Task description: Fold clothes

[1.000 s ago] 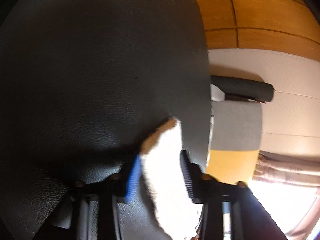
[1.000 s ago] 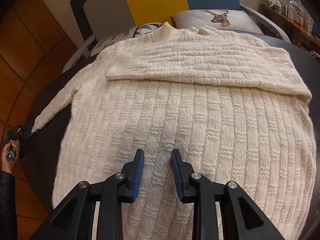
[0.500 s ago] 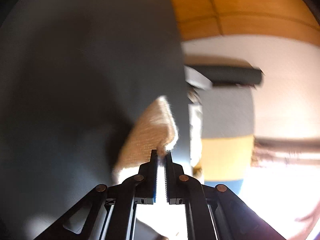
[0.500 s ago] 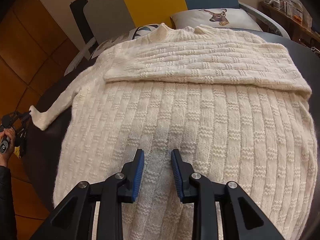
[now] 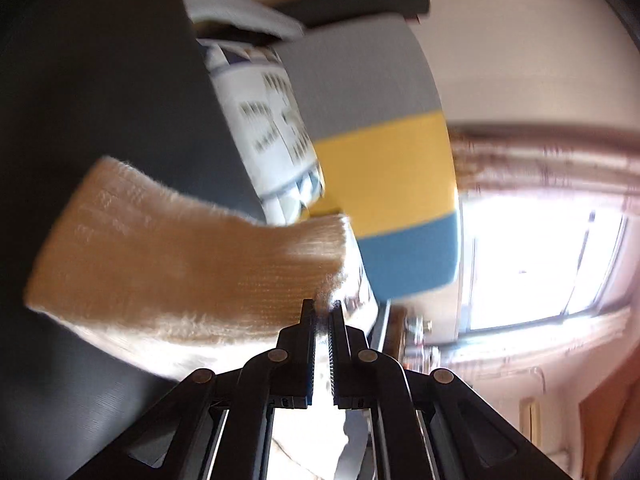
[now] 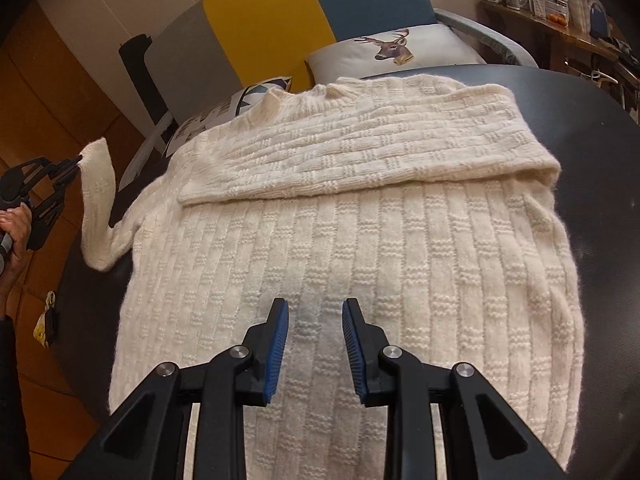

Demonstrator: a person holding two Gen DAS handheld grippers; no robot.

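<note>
A cream knit sweater (image 6: 360,240) lies flat on a round dark table (image 6: 600,160), its right sleeve folded across the chest. My left gripper (image 5: 322,308) is shut on the cuff of the left sleeve (image 5: 180,256) and holds it lifted off the table; it also shows at the left of the right wrist view (image 6: 76,160), with the sleeve (image 6: 98,208) hanging in a loop. My right gripper (image 6: 314,312) is open and empty, hovering just above the sweater's lower body.
A grey, yellow and blue chair back (image 6: 264,32) stands behind the table with a deer cushion (image 6: 392,52) and a patterned cushion (image 5: 272,132). A bright window (image 5: 540,260) is at right. A shelf with small items (image 6: 560,8) is at far right. Wooden floor (image 6: 48,100) lies left.
My left gripper closed on the sleeve cuff and lifted it up and inward off the table. The right gripper stayed open over the sweater body.
</note>
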